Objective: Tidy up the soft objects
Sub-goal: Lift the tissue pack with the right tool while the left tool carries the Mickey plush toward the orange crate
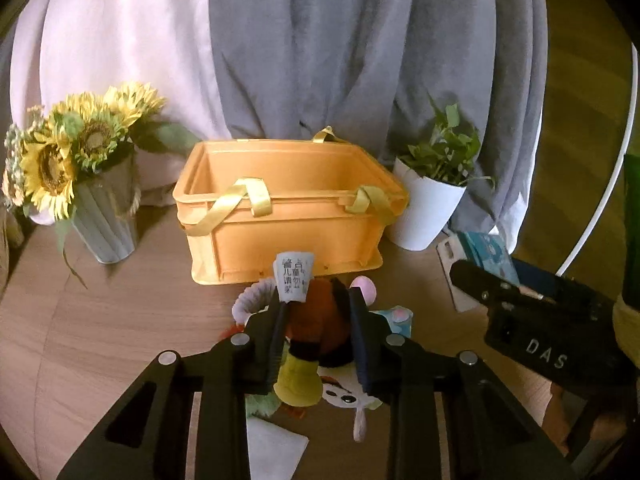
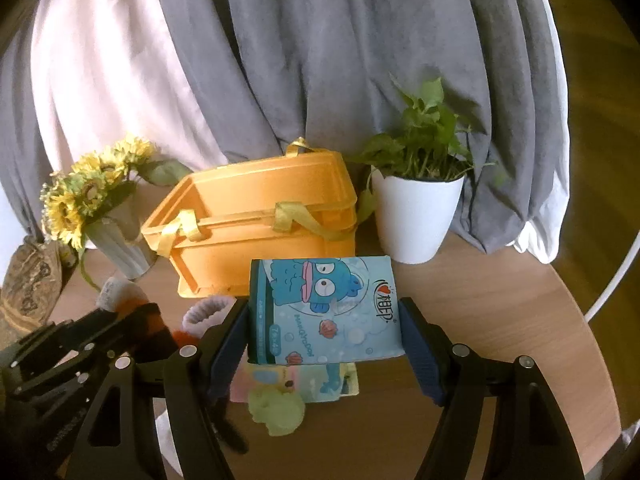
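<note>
- Left gripper [image 1: 318,334]: we see its jaws closed partway onto a plush toy [image 1: 320,332], orange-brown and black with a yellow foot; a white label [image 1: 294,278] with printed characters stands up from the toy at the left finger.
- The toy is held just near of the crate [image 1: 288,216], above a heap of other soft things on the table [image 1: 120,328]: a white plush face [image 1: 344,394], a pale blue piece [image 1: 396,318] and a grey-lilac loop [image 1: 250,300].
- Right gripper [image 2: 326,340]: its jaws stand wide, closed onto the two sides of a tissue pack [image 2: 324,312], light blue with a cartoon fish; the pack is upright between the fingers.
- Below the pack we see a flat printed packet [image 2: 320,382] and a pale green soft piece [image 2: 276,410] on the table; whether the pack touches them we cannot tell.
- Crate: orange, open-topped, with yellow ribbon handles [image 1: 240,200]; it stands at the far middle of the table, and its inside looks bare where visible.
- Left of the crate: sunflowers [image 1: 72,148] in a ribbed grey vase [image 1: 108,224].
- Right of the crate: a green plant [image 2: 424,144] in a white pot [image 2: 416,220].
- Far side: grey and white curtains [image 1: 340,52] hang behind everything.
- In the right wrist view the left gripper shows at the near left, with the toy's orange fur between its fingers.
</note>
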Motion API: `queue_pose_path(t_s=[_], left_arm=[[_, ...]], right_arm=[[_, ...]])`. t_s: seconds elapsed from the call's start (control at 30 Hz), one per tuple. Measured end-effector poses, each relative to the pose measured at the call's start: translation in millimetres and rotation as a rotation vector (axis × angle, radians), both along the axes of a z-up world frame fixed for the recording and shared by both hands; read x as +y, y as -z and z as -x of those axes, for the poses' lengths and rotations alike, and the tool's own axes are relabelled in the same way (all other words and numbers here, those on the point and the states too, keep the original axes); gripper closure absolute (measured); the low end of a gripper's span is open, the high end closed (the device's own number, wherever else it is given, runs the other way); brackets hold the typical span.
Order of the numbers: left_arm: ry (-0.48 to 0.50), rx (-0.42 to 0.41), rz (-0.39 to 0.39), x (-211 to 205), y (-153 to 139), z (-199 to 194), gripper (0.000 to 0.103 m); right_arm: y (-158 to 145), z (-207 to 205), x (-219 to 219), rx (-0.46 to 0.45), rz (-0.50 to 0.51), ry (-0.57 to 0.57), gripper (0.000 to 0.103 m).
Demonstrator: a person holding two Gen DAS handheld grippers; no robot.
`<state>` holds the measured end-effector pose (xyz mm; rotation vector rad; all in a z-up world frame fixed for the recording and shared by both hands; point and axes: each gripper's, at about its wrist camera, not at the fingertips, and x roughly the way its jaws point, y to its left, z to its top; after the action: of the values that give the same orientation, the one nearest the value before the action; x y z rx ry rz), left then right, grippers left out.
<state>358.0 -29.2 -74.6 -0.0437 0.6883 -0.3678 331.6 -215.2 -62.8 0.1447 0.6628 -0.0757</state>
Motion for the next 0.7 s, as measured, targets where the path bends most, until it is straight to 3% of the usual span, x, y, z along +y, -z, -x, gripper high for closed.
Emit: queue_pose_path(t_s=[0.3,0.7], left_arm=[[0.017,-0.067,0.0,11,-21,-7,0.074],[0.005,-0.169,0.017,22,-59,-22,0.074]], right_arm=[[-8,-6,17,-0.011,0.009,0.009,0.03],[-38,-23,34,-0.095,0.015,-0.018,0.029]])
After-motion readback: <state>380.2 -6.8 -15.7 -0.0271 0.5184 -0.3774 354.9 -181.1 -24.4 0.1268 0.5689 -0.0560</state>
